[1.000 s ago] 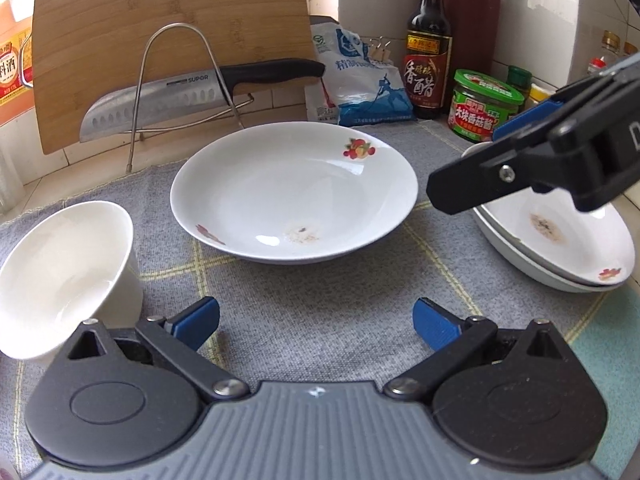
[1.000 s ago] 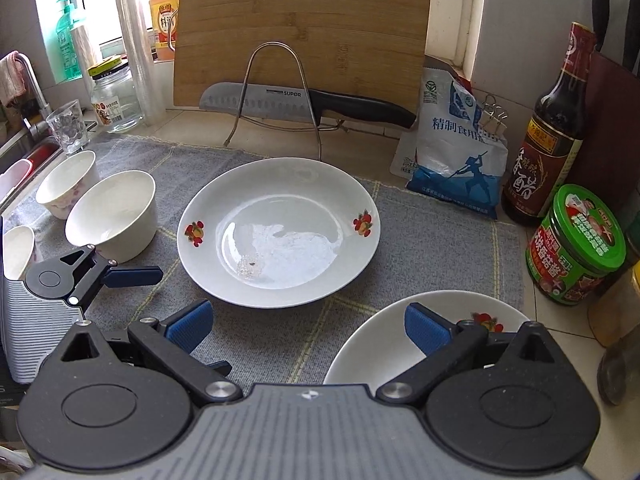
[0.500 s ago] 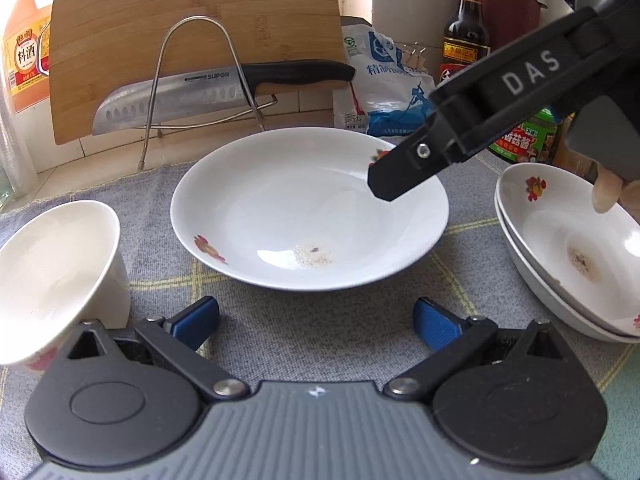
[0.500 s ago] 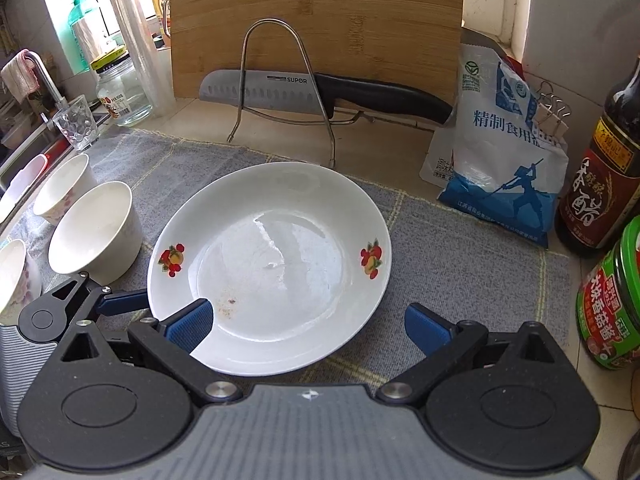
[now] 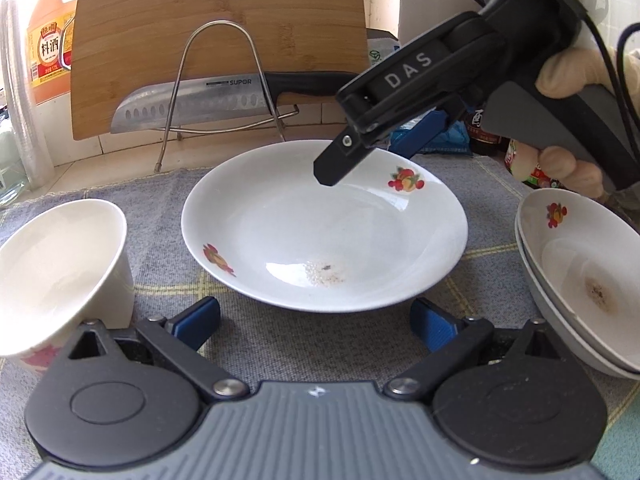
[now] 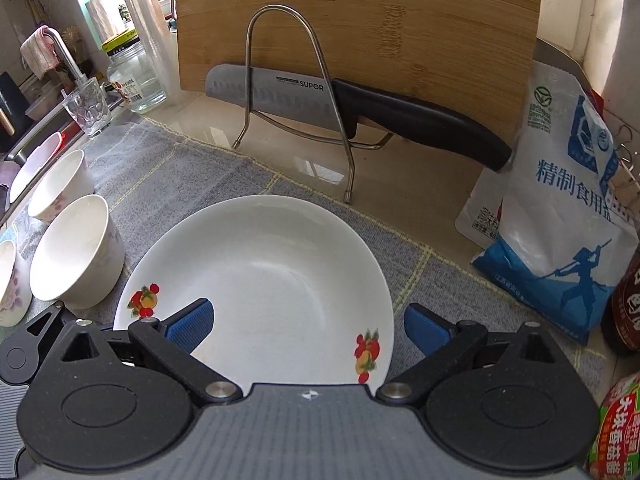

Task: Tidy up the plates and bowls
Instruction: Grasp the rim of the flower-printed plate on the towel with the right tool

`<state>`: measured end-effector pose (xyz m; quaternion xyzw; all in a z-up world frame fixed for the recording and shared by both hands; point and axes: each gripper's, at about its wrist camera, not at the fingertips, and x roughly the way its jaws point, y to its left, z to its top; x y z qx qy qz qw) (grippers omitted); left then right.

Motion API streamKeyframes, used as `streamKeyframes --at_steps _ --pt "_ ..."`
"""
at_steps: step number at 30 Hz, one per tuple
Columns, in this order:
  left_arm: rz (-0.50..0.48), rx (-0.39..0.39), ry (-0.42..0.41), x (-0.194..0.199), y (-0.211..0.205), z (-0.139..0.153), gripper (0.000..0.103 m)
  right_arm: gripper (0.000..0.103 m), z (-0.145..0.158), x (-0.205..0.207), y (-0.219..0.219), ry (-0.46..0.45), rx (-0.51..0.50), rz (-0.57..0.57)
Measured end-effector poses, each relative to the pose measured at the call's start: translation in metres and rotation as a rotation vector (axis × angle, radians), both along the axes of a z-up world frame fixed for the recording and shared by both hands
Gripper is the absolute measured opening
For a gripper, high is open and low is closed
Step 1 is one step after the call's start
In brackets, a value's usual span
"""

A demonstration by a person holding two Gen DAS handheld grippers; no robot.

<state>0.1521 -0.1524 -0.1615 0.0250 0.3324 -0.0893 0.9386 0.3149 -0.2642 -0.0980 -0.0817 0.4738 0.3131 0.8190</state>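
Above plate [image 6: 264, 280], right tool [image 6: 308, 326] agape

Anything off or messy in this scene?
The plate on the mat has a brownish residue patch near its centre, and the top plate of the stack at the right has a similar stain. Nothing looks spilled, broken or tipped.

Shallow fruit-print plate [image 5: 324, 232] on mat

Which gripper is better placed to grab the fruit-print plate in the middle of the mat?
Right, probably. The right gripper hangs open with one pad inside the plate and one outside its rim. The left gripper is open too, but short of the near rim.
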Motion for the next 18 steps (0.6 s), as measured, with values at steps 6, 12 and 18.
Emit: streamKeyframes --at_steps 6,12,18 --pt "0.002 0.005 0.001 0.001 0.000 -0.001 0.100 0.095 -0.009 0.027 0.007 0.037 0.031 0.030" --pt "0.000 0.007 0.001 0.001 -0.001 -0.001 0.100 0.087 -0.011 0.040 0.018 0.048 0.049 0.095" --pt "0.002 0.011 0.000 0.001 -0.001 -0.001 0.100 0.081 -0.015 0.048 0.025 0.073 0.057 0.155"
